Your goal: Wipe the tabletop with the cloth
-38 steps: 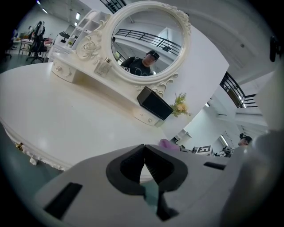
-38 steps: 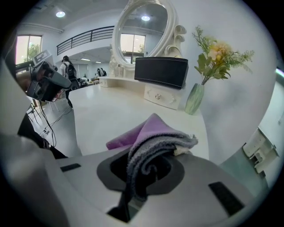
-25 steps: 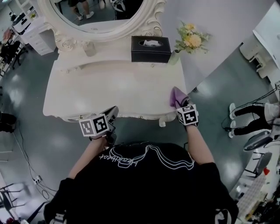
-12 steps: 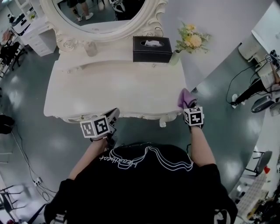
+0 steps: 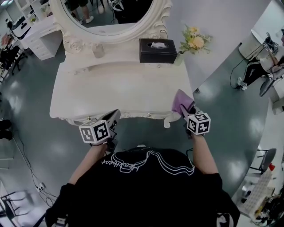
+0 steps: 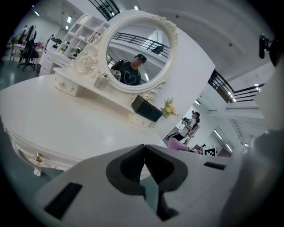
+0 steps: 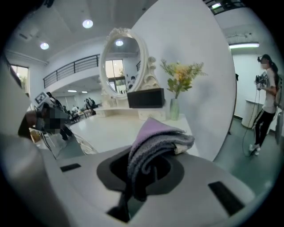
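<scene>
Pinching the cloth [image 7: 155, 142], the right gripper [image 7: 142, 173] has its jaws clamped on a bunched fold. The cloth is soft knit, lilac on top and grey-ribbed at the edge, with a small pale tag at its right side. It stands up out of the jaws, over the near right edge of the worktop [image 5: 120, 88].

Left gripper [image 6: 144, 162]: jaws pressed together, nothing between them, held at the front edge of the worktop.

Worktop is white and glossy, with a curved, carved rim. Far ahead of the right gripper:
- oval mirror [image 5: 106, 11] in an ornate white carved frame
- black rectangular tissue box [image 5: 158, 51], white tissue showing in its slot
- slim vase [image 7: 174, 108] holding yellow flowers, just right of the box

Script on the person's black shirt is unreadable.
</scene>
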